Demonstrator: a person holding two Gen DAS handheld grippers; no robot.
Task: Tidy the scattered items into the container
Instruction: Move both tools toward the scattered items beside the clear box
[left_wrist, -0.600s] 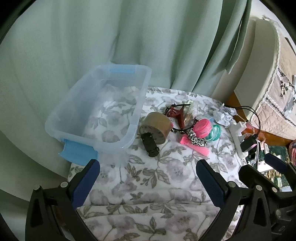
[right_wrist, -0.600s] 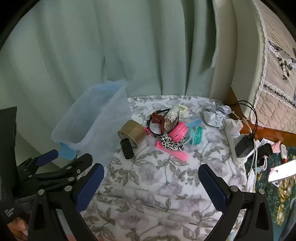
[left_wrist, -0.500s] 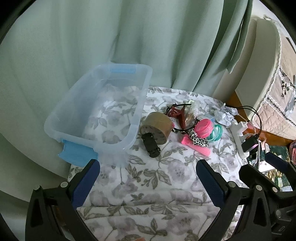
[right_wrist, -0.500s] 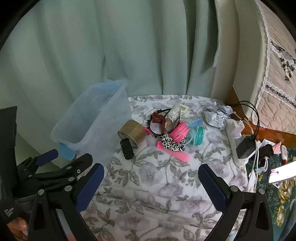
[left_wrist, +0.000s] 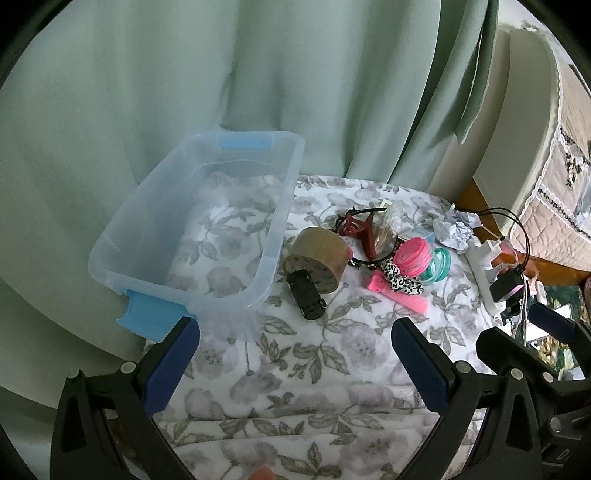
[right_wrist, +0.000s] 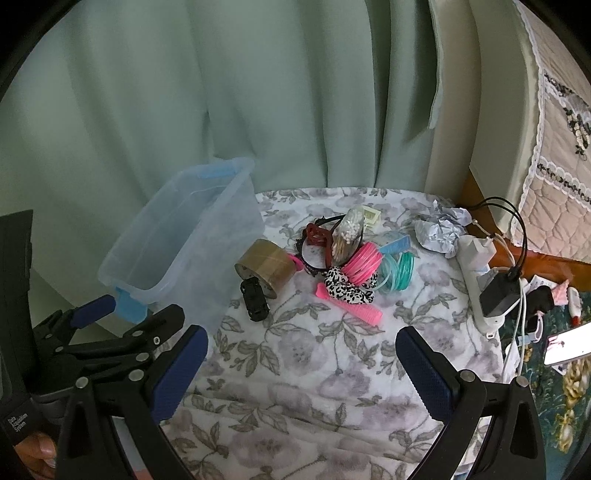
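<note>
I take the clear plastic container (left_wrist: 192, 236) as my landmark. It stands at the left of the flowered cloth (left_wrist: 314, 369), and through its walls I see only the cloth pattern, so I judge that nothing is put in yet and the whole task is left.

Just right of the container lies the brown tape roll (left_wrist: 317, 258), with the small black toy car (left_wrist: 306, 299) leaning against its front. Further right of the container is the heap: the dark red hair claw (left_wrist: 356, 230), the bag of cotton swabs (right_wrist: 349, 232), the pink bangles (left_wrist: 413, 256), the spotted scrunchie (left_wrist: 400, 278), the pink comb (left_wrist: 397, 297) and the teal bangles (left_wrist: 437, 264). Far right of the container rests a crumpled paper (left_wrist: 454, 230).

My left gripper (left_wrist: 295, 354) is wide open and empty, in front of the container's near right corner. My right gripper (right_wrist: 301, 358) is also wide open and empty, in front of the heap.
</note>
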